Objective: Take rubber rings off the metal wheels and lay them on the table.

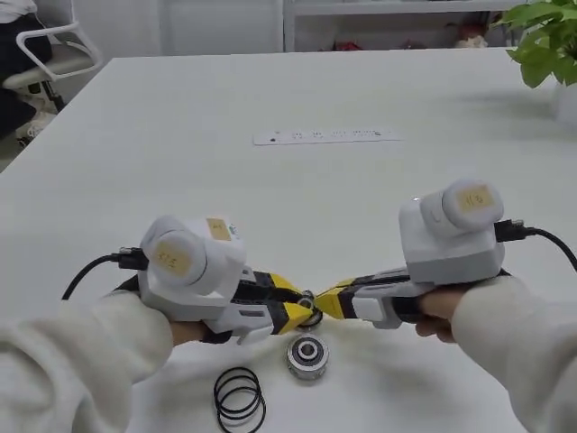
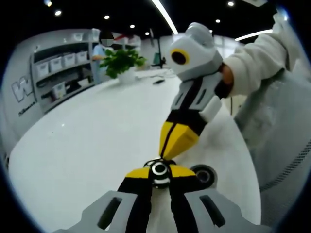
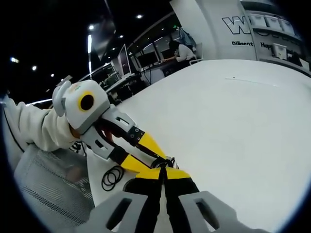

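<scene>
The white worktop took up most of the room from where the person stood. Beyond its far edge a chair sat at about 10 o'clock, and a leafy plant stood on the corner at 2 o'clock. The person's pale sleeves came in from 7 and 5 o'clock, each hand wrapped round a grey-and-white tool. The two tools met nose to nose just above the near edge. The left tool had its yellow-tipped jaws drawn narrow around a small metal wheel, holding it off the surface. The right tool came at that wheel from 3 o'clock with its jaws pressed nearly together and its tips touching the wheel's rim. I could not tell whether they had a ring nipped between them. A long white strip lay flat well beyond the tools at 12 o'clock. On the worktop at 7 o'clock from the meeting tips, a few black rubber rings lay loose, overlapping one another. At 6 o'clock, just beside the rings and right under the tips, a second wheel lay flat on its side.
</scene>
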`<state>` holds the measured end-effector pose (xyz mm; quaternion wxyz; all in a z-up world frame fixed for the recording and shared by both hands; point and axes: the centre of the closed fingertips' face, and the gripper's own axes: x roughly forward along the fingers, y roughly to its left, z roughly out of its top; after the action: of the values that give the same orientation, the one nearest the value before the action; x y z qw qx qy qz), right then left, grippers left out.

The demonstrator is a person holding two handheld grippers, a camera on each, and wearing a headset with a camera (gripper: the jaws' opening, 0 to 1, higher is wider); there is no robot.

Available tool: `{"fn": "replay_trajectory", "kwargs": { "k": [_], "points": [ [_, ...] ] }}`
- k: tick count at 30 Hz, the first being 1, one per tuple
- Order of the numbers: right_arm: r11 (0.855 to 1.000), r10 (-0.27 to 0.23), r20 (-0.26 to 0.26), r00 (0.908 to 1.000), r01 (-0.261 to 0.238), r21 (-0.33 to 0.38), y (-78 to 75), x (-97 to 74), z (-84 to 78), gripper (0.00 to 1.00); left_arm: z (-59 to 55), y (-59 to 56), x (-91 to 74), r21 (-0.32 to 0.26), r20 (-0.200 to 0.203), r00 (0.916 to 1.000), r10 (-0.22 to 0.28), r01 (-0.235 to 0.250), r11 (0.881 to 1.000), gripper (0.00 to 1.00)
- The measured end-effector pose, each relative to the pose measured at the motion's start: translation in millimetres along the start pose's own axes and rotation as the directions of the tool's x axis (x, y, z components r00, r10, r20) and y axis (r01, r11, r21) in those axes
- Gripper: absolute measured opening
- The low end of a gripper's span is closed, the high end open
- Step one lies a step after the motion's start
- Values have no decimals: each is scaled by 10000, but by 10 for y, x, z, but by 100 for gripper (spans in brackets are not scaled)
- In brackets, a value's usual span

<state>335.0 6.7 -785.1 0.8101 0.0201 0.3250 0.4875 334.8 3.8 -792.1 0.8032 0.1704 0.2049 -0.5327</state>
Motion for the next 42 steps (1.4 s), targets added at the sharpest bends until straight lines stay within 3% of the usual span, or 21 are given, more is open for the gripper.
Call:
{"fn": "replay_trajectory", "kwargs": {
  "k": [2, 7, 9, 16, 23, 27, 35, 42],
  "points": [
    [10000, 88, 256, 9996, -89, 15, 21, -4, 60, 0, 4, 0, 0, 2, 15, 10000, 17, -17, 10000, 14],
    [9998, -23, 255, 9997, 18, 187, -23, -23, 67, 0, 5, 3, 3, -167, 128, 9999, 27, -24, 9999, 14],
    [9997, -55, 264, 9996, 48, 249, -40, -28, 69, 0, 12, 8, 0, -528, 152, 9999, -17, 25, 9986, 14],
    [9996, 10, 351, 9994, -20, 283, -3, -37, 98, 0, 11, -32, -66, -268, -120, 9993, -350, 347, 9990, 19],
    [9991, 7, 441, 9990, -26, 425, -9, -52, 118, 0, 46, -53, -188, -165, -153, 9984, -542, 539, 9984, 32],
    [9977, -58, 681, 9977, 12, 680, -39, -91, 172, 0, 93, -3, -280, -188, -182, 9990, -398, 394, 9990, 42],
    [9934, 96, 1056, 9944, -215, 1125, 12, -158, 265, 0, 198, 61, -509, 7, 35, 9999, -145, 145, 9999, 50],
    [9895, 460, 1153, 9923, -611, 1313, 143, -162, 317, 0, 236, 96, -772, -64, 275, 9987, 431, -430, 9991, 52]
  ]
}}
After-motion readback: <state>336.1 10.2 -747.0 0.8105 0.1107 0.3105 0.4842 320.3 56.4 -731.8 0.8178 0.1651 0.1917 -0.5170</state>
